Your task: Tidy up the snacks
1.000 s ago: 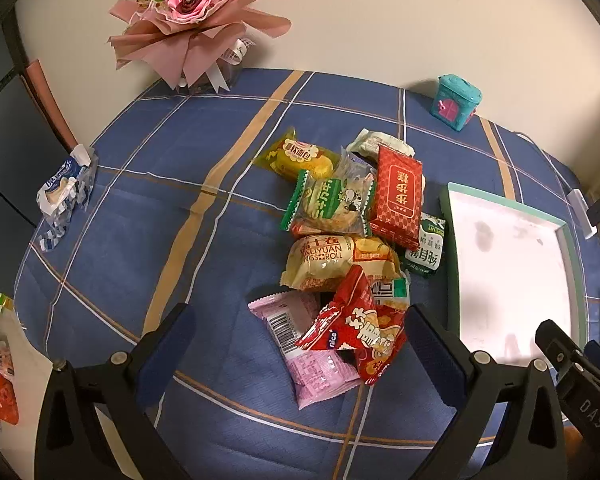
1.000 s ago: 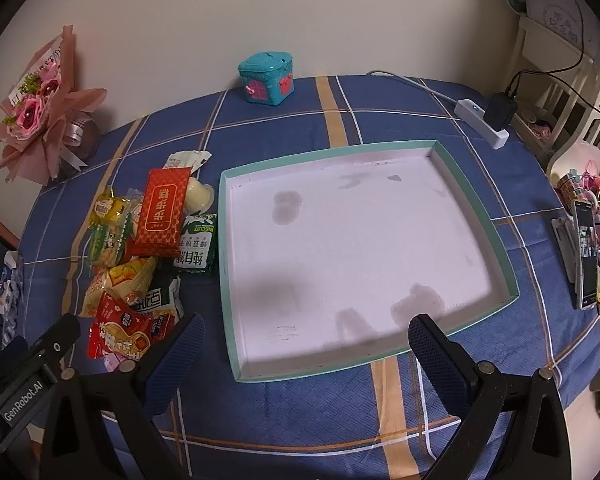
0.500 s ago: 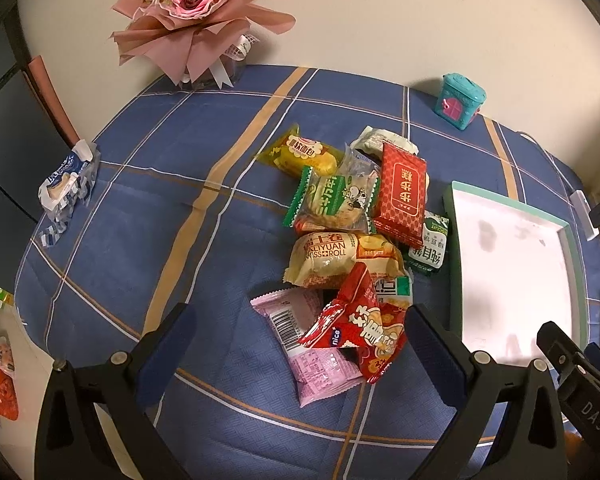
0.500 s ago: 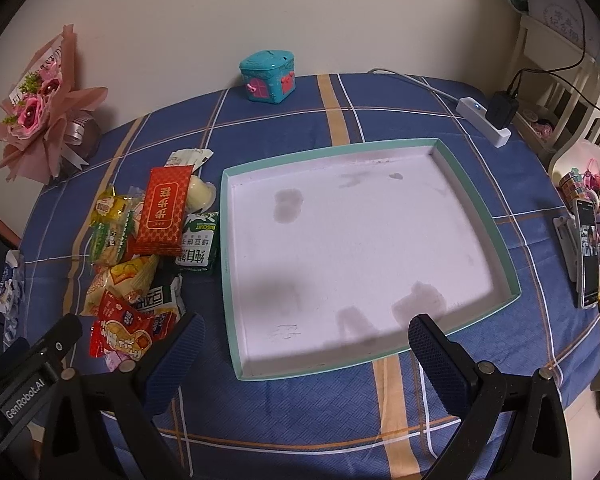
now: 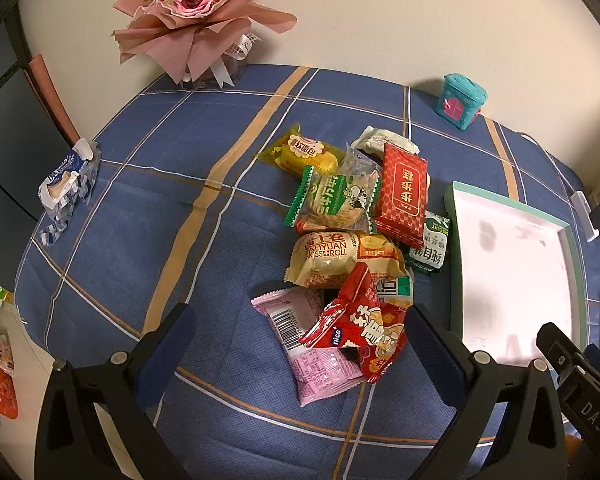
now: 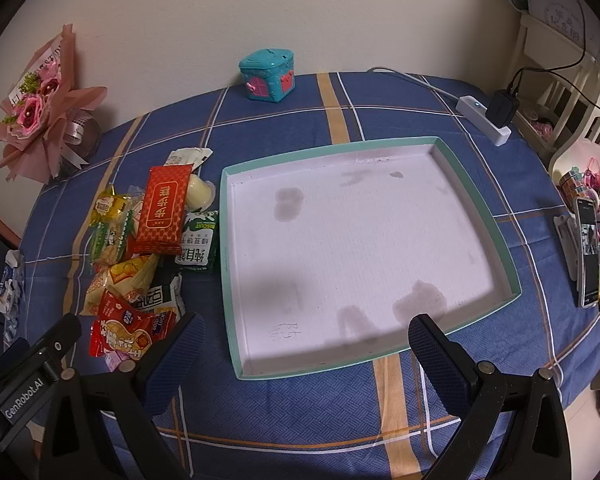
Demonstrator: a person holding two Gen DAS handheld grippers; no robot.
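A heap of snack packets lies on the blue checked tablecloth: a red crinkled bag (image 5: 360,328), a pink packet (image 5: 308,344), a Swiss roll (image 5: 340,258), a red flat pack (image 5: 404,192), a green-edged packet (image 5: 336,200) and a yellow bread pack (image 5: 300,154). The heap also shows in the right wrist view (image 6: 140,248). A shallow teal-rimmed white tray (image 6: 476,204) lies right of the heap and holds nothing. My left gripper (image 5: 300,344) is open, low over the pink and red packets. My right gripper (image 6: 304,344) is open above the tray's near edge.
A pink flower bouquet (image 5: 196,12) stands at the back left. A teal toy box (image 6: 267,75) stands at the back by the wall. A tissue pack (image 5: 66,184) lies at the left edge. A power strip (image 6: 486,124) and a phone (image 6: 588,252) lie on the right.
The left gripper has drifted slightly forward and lower toward the snack heap. The right gripper has barely moved. Both stay open and the snacks lie as before.
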